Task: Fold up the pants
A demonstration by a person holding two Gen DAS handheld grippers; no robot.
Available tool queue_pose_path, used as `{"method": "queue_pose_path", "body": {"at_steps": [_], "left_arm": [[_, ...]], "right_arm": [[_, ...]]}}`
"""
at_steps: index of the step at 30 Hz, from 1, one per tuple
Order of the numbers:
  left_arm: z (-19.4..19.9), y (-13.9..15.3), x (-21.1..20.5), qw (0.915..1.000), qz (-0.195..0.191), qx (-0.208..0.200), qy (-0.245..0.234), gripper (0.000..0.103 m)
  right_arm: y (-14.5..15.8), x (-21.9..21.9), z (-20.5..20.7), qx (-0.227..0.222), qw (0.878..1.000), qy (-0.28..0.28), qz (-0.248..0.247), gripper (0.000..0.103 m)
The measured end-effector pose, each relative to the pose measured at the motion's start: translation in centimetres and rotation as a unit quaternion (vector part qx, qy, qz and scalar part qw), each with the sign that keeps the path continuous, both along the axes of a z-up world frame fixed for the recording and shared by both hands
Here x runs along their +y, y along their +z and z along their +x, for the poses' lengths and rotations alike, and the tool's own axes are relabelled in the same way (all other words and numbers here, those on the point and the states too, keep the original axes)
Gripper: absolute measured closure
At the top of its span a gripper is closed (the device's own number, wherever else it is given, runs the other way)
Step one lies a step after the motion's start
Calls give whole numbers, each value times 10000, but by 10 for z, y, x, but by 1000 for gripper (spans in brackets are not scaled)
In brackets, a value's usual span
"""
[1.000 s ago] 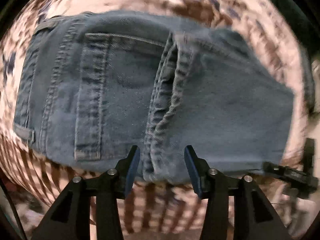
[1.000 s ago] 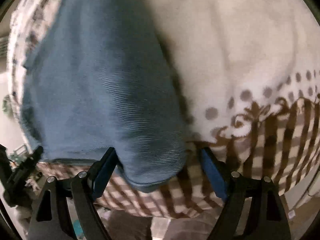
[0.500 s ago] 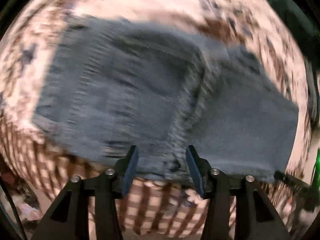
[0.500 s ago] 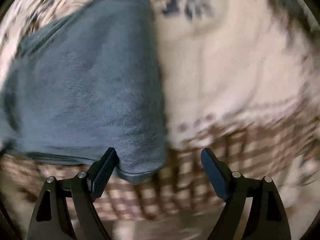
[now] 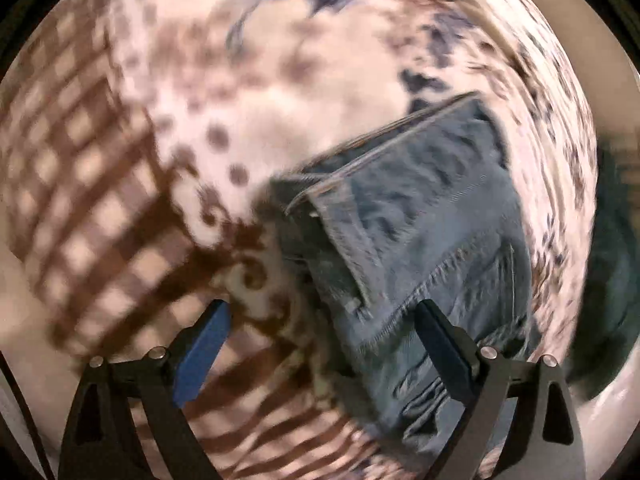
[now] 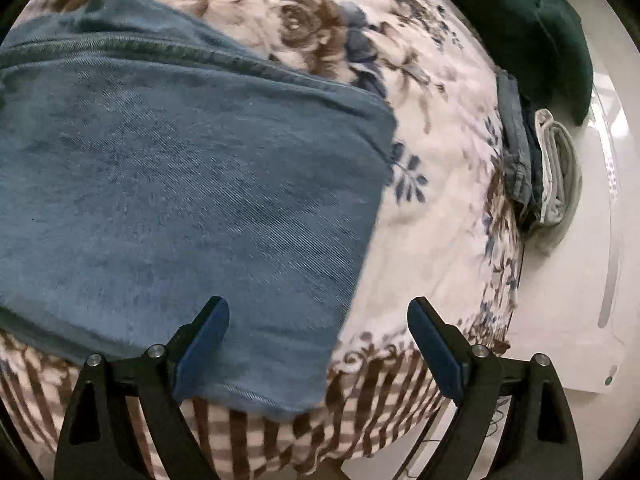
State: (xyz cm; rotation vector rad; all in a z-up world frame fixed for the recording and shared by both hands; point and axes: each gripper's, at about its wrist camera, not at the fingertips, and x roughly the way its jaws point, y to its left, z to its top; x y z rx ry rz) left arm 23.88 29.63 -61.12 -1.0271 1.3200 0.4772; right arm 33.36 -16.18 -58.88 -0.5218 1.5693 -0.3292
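Folded blue jeans (image 5: 424, 240) lie on a cream blanket with brown checks and flowers (image 5: 120, 200). In the left wrist view they sit at the right, waistband corner and frayed hem showing, the picture blurred. My left gripper (image 5: 320, 344) hangs above the jeans' left edge, its jaws opening wide and nothing pressed between the pads. In the right wrist view the folded denim (image 6: 180, 184) fills the left half. My right gripper (image 6: 316, 344) hovers over its near right corner, jaws opening, holding nothing.
A dark green cushion (image 6: 520, 28) lies at the blanket's far right. Beside it stand folded clothes, a denim piece (image 6: 516, 148) and a grey-white one (image 6: 556, 168). White floor or board (image 6: 568, 300) borders the blanket's (image 6: 432, 208) right edge.
The left gripper has swung left off the jeans' middle seam, rolled, and its jaws have spread wide. The right gripper has lifted and turned; more of the blanket and the cushion show now.
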Motion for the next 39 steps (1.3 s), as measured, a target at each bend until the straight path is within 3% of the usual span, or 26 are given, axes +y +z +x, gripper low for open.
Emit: {"method": "queue_pose_path", "body": {"at_steps": [2, 6, 7, 8, 10, 13, 16, 18, 20, 21, 23, 26, 30, 33, 36, 39], "left_arm": [[2, -9, -2, 9997, -144, -160, 111, 10], [12, -15, -3, 9990, 82, -439, 100, 14], [13, -8, -7, 9982, 233, -544, 76, 40], [12, 1, -10, 9978, 361, -553, 45, 51], [12, 16, -14, 9967, 544, -598, -10, 55], [9, 2, -7, 9967, 430, -678, 116, 51], [8, -21, 11, 9961, 24, -836, 288, 20], [14, -33, 15, 9924, -188, -1034, 639, 15], [13, -31, 19, 9879, -251, -1202, 950, 17], [12, -26, 18, 9868, -202, -1251, 1008, 23], [7, -11, 15, 9849, -73, -1382, 1041, 46], [-5, 13, 10, 9819, 146, -1560, 1068, 59], [-3, 41, 4, 9774, 506, -1908, 755, 59], [13, 19, 6, 9823, 512, -1692, 622, 58], [20, -19, 22, 9851, 120, -1504, 821, 56], [25, -27, 24, 9862, 158, -1483, 716, 54]], "right_arm": [[-6, 1, 4, 71, 9999, -69, 84, 11], [-19, -3, 9, 90, 9999, -1, 49, 11], [-21, 1, 9, 87, 9999, -12, 64, 11], [-23, 2, 9, 94, 9999, -21, 84, 11], [-24, 2, 11, 106, 9999, -25, 108, 11], [-26, 1, 12, 133, 9998, -44, 154, 11], [-26, -1, 13, 162, 9996, -57, 212, 11], [-26, -3, 13, 186, 9994, -69, 275, 11], [-26, -5, 13, 199, 9991, -108, 360, 11], [-26, -6, 13, 198, 9990, -110, 376, 11], [-26, -7, 13, 199, 9989, -109, 408, 11], [-26, -7, 12, 194, 9988, -83, 448, 11], [-27, -9, 9, 199, 9985, -26, 500, 11], [-28, -9, 7, 203, 9984, -2, 519, 11], [-28, -10, 8, 220, 9983, -13, 549, 11], [-28, -10, 8, 239, 9979, -20, 599, 11]]}}
